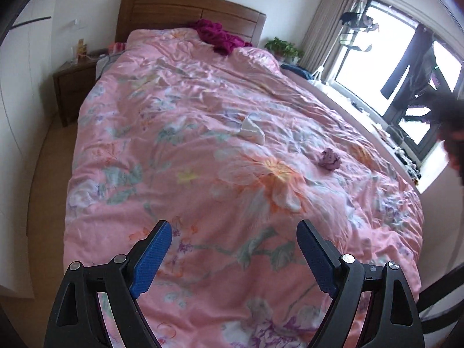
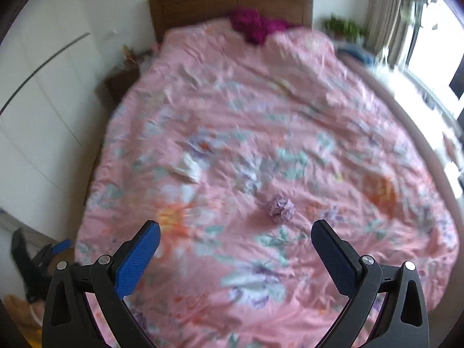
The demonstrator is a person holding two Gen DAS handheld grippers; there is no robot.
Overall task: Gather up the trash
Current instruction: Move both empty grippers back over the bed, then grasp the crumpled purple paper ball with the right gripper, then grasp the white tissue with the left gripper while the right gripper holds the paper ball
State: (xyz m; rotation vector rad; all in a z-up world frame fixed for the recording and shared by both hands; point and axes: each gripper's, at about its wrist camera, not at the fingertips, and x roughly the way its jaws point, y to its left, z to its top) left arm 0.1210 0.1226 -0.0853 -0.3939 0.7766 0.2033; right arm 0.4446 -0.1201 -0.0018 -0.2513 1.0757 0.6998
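A crumpled white tissue [image 1: 251, 129] [image 2: 190, 167] lies mid-bed on the pink floral duvet [image 1: 203, 150] [image 2: 319, 133]. A crumpled purple paper ball [image 1: 329, 159] [image 2: 280, 208] rests nearer the foot of the bed, to the right of the tissue. My left gripper [image 1: 234, 227] hovers open over the foot of the bed, well short of both pieces, nothing between its blue pads. My right gripper [image 2: 235, 227] is open too, with the purple ball just beyond its fingertips. The right wrist view is blurred.
A wooden headboard [image 1: 188, 11] and a magenta cloth [image 1: 217, 36] are at the far end. A nightstand [image 1: 74, 84] stands left of the bed, a potted plant [image 1: 282, 47] and window [image 1: 377, 66] on the right. A person's head [image 1: 452, 133] shows at the right edge.
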